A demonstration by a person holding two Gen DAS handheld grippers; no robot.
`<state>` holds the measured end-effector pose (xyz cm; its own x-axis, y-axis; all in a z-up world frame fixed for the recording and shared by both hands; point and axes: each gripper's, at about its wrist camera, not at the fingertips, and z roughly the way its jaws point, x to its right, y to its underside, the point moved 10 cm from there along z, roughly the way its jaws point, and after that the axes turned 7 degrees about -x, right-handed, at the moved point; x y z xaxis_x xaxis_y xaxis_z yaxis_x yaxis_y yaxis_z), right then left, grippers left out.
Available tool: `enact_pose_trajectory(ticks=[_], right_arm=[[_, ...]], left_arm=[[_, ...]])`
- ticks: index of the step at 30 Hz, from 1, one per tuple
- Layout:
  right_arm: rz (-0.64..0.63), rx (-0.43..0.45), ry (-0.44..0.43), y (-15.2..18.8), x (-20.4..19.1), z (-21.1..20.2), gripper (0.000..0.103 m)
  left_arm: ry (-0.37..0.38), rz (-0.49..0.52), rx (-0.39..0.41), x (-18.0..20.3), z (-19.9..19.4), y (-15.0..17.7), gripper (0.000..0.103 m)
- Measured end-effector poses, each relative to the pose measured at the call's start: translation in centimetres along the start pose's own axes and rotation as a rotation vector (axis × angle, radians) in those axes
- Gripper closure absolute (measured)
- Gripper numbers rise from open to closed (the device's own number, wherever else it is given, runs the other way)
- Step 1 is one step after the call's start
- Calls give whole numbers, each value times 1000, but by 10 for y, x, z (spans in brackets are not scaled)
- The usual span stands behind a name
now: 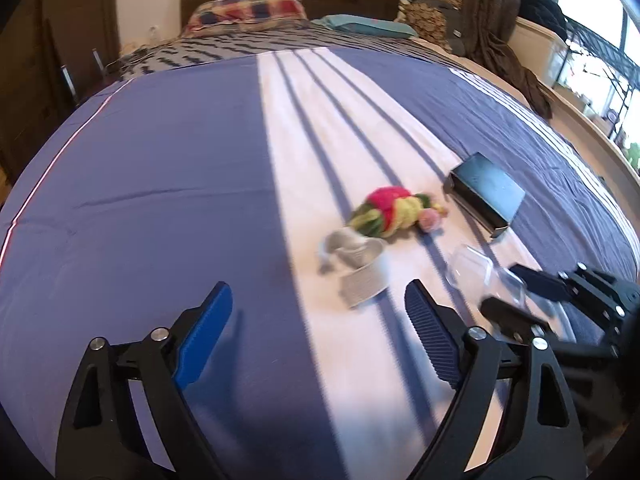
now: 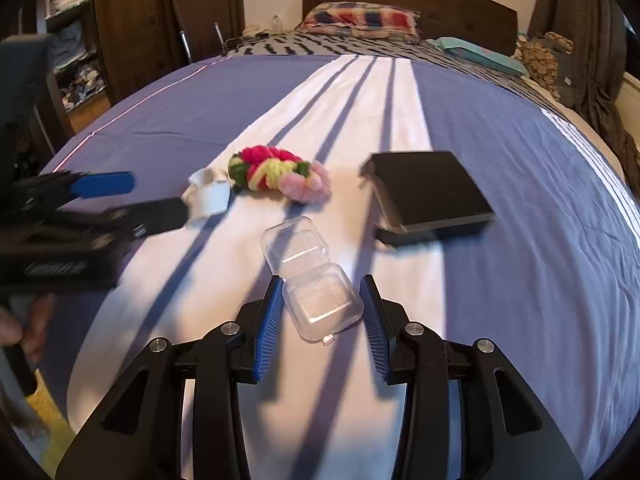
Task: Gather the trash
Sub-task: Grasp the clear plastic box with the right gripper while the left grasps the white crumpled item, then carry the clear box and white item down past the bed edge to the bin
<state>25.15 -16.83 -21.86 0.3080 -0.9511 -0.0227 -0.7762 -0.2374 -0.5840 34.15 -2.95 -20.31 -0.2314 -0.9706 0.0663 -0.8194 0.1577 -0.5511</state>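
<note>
The clear plastic clamshell box (image 2: 310, 276) lies open on the white stripe of the bedspread (image 2: 160, 92), its two halves hinged together. The nearer half sits directly between the fingers of the right hand-held gripper (image 2: 321, 326), and the farther half runs ahead and slightly left of them. The long axis of the box therefore points roughly along the fingers. This gripper's jaws are spread, and I can't tell whether either pad touches the box. My judgement is that closing here would pinch the near half across its short width.

The left hand-held gripper (image 1: 320, 336) is also spread wide and holds nothing. Just ahead of it, a little to its right, lies a crumpled white paper cup (image 1: 358, 268). This looks like its own piece of trash, and the left side is clearly nearer to it.

Beyond the cup, touching or nearly touching it, is a knitted bundle of yarn (image 2: 276, 174) in pink, yellow and green. Ahead and to the right of the right hand-held gripper is a black box (image 2: 428, 196), near the clamshell but apart from it. Nothing stands between either gripper and its target. The bundle sits close behind the cup, so a deep reach there could snag it.
</note>
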Motion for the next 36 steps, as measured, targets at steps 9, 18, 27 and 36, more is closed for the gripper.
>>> enact_pose_trajectory(ticks=[9, 18, 27, 36], right_arm=[[54, 21, -16, 27, 17, -22, 63], [73, 31, 3, 44, 21, -39, 63], [109, 52, 0, 71, 18, -70, 63], [128, 113, -4, 93, 12, -116, 63]], left_arm=[[9, 17, -40, 16, 26, -8, 71], [28, 29, -48, 23, 1, 26, 96], [76, 14, -14, 44, -47, 85, 98], [98, 6, 44, 65, -98, 119, 98]])
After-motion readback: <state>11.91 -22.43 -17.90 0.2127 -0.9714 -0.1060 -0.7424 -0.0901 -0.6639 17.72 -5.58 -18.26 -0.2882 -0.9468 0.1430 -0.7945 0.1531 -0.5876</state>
